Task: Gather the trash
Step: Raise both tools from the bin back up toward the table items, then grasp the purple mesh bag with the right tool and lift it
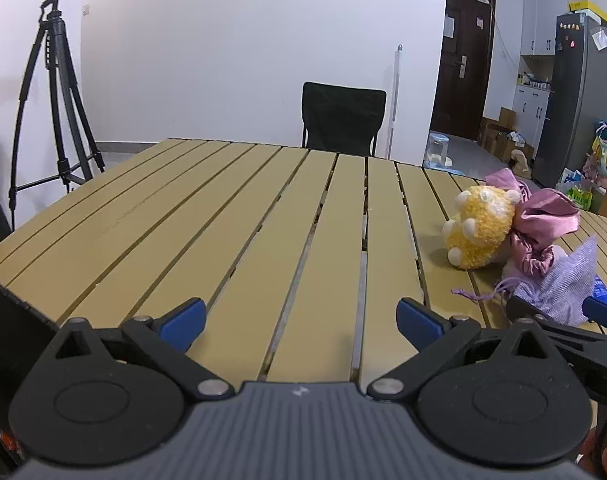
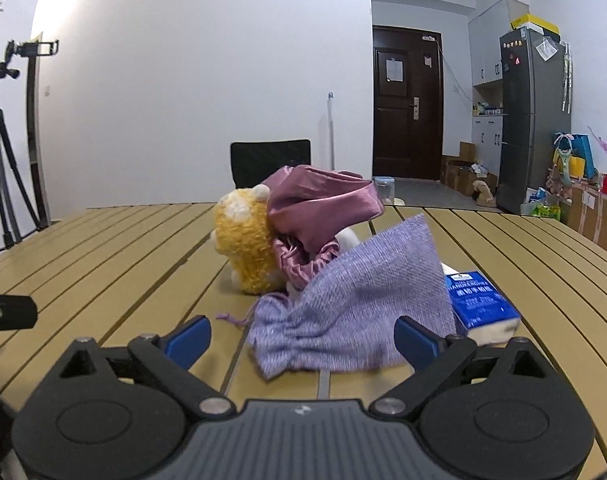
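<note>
White walls, a dark door and a grey fridge point(image 2: 533, 120) stand behind a tan slatted counter point(image 1: 223, 220). Toward the counter's right edge lies a cluster: a yellow plush toy point(image 2: 245, 248), a pink satin pouch point(image 2: 323, 200) touching it, a lilac woven drawstring bag point(image 2: 355, 312) in front, and a blue tissue pack point(image 2: 479, 304) just beside the bag. Left tongs point(image 1: 301, 322) hang open over bare slats near the front edge, holding nothing. Right tongs point(image 2: 303, 338) are spread wide at the lilac bag, with no visible grip on it. Behind the far edge stands 1 black chair point(image 1: 343, 118); a tripod point(image 1: 55, 100) stands far left.
</note>
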Demonstrator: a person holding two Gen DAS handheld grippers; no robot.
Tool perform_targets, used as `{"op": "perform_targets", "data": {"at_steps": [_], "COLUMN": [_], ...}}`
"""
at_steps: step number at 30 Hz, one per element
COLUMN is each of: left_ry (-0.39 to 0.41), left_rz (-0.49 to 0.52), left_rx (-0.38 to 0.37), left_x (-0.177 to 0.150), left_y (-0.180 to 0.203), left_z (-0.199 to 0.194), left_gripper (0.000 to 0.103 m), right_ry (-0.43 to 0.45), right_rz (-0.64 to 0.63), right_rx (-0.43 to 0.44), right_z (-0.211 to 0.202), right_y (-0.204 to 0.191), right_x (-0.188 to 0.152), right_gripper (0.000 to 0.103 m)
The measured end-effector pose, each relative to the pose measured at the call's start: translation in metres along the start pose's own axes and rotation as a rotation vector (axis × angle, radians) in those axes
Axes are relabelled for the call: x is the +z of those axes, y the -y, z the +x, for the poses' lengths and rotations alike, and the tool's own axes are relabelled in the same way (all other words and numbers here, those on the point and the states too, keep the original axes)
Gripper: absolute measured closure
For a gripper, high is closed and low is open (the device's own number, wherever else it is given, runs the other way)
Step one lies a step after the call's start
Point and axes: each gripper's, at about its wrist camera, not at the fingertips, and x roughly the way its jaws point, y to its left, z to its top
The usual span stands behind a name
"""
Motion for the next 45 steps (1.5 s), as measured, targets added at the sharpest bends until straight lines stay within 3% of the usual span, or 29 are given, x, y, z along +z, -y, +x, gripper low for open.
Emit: {"op": "perform_targets", "data": {"at_steps": [2,4,9,11,26,45], "left_ry": [-0.007,-0.009,-0.017,-0.025,-0.031,-0.029], "left_rz": [0.007,0.018,0.02,0.016,-0.004,0.016], "left_rx": [-0.004,-0.005,-0.017,-0.02,-0.039,-0.093], "left_x": [0.003,0.006,0.009,0.009,0.01,0.005], "left_y": [0.002,0.006,0.008,0.008,0.01,0.046], "left_z": [0.007,0.013,0.023,0.026,0.023,0.018], "left_gripper": [0.0,0.0,0.0,0.0,0.0,0.0], "right_ry": [-0.013,-0.035,-0.08,-0.092,-0.096,0.062], "right_rz": [-0.007,-0.014,-0.045,-0.051,-0.023,0.054], "right_rx": [-0.013,-0.021,-0.068,-0.08,-0.046,-0.009], "right_z": [0.008,0.015,0.033,0.038,0.035,-0.021], "right_y": [-0.003,-0.007,-0.014,-0.014,-0.002,0.036], "right_x": [0.003,0.007,0.008,0.007,-0.001,0.002], "right_gripper": [0.01,0.021,0.024,0.034,0.066,0.071]}}
